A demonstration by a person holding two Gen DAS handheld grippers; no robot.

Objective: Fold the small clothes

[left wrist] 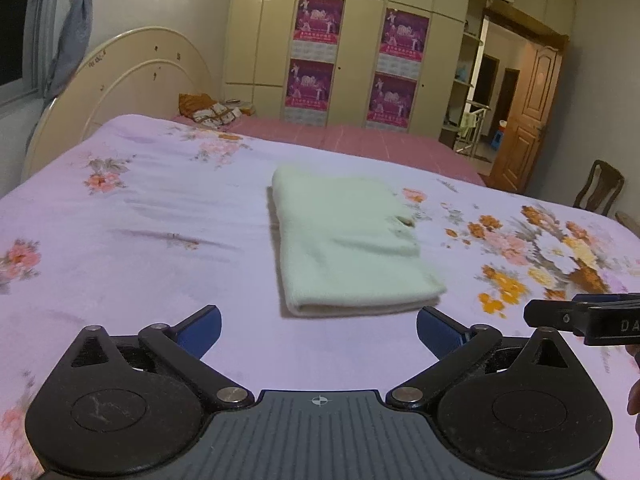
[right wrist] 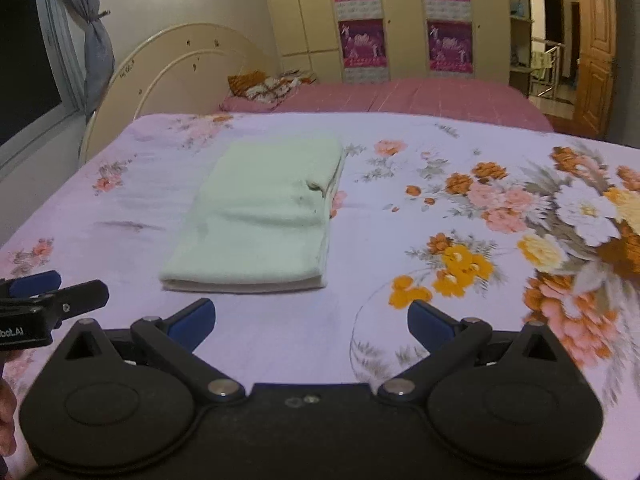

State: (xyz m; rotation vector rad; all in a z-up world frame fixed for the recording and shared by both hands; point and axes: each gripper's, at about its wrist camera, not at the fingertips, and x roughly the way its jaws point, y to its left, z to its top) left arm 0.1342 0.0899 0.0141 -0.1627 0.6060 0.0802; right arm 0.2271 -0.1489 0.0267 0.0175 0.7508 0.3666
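Observation:
A pale green garment (left wrist: 348,240) lies folded into a neat rectangle on the floral bedsheet (left wrist: 140,220). It also shows in the right wrist view (right wrist: 264,216). My left gripper (left wrist: 319,330) is open and empty, just in front of the garment's near edge. My right gripper (right wrist: 311,326) is open and empty, in front of the garment and a little to its right. Each gripper's side shows at the edge of the other's view.
The sheet (right wrist: 440,208) has large flower prints to the right. A pink bed section (left wrist: 360,140) with a patterned pillow (left wrist: 212,112) lies behind. A cream headboard (left wrist: 132,76), wardrobes with posters (left wrist: 316,56), a wooden door (left wrist: 528,120) and a chair (left wrist: 600,188) stand around.

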